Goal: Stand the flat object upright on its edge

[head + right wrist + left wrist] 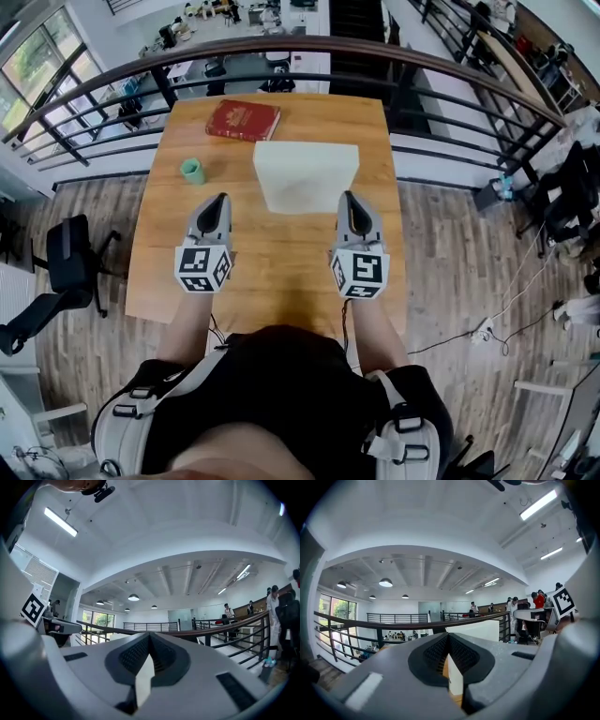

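The white board (307, 173) looks light, stiff and easy to tip; take it at its side edges. Left gripper (222, 198) and right gripper (348, 195) have their jaws together, holding nothing.

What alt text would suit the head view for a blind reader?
From above, a person holds the left tongs and right tongs, both shut, over a wooden table, either side of a white slab. A red book and a green cup sit nearby.

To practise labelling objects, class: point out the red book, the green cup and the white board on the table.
red book (243, 120), head view, middle of its cover.
green cup (192, 172), head view, its side.
white board (306, 174), head view, middle of its broad face.
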`<state>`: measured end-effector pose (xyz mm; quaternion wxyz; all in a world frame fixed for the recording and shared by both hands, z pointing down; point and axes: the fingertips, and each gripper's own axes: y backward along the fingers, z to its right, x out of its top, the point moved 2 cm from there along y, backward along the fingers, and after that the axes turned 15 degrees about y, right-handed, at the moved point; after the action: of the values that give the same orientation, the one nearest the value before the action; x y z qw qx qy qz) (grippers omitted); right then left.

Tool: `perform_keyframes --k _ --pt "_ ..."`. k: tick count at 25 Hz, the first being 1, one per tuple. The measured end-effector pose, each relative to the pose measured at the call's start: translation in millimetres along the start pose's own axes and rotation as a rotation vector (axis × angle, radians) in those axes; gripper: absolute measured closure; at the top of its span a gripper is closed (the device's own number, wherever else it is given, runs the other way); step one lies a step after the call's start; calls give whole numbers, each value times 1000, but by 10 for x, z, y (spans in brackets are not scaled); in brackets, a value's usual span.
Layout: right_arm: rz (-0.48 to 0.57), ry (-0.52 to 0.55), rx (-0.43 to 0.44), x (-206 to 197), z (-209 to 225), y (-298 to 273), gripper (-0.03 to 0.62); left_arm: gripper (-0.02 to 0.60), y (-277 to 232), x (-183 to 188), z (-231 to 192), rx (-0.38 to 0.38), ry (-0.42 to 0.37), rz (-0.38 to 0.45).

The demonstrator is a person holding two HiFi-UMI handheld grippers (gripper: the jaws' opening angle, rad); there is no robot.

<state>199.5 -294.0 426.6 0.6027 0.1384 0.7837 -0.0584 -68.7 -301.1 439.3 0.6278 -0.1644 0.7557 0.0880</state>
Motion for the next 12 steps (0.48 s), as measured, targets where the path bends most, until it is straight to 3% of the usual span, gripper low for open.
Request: perform_keyframes --k 12 --pt "-9 -7 3 -8 -123 -16 589 577 25 8 49 -15 -31 -5"
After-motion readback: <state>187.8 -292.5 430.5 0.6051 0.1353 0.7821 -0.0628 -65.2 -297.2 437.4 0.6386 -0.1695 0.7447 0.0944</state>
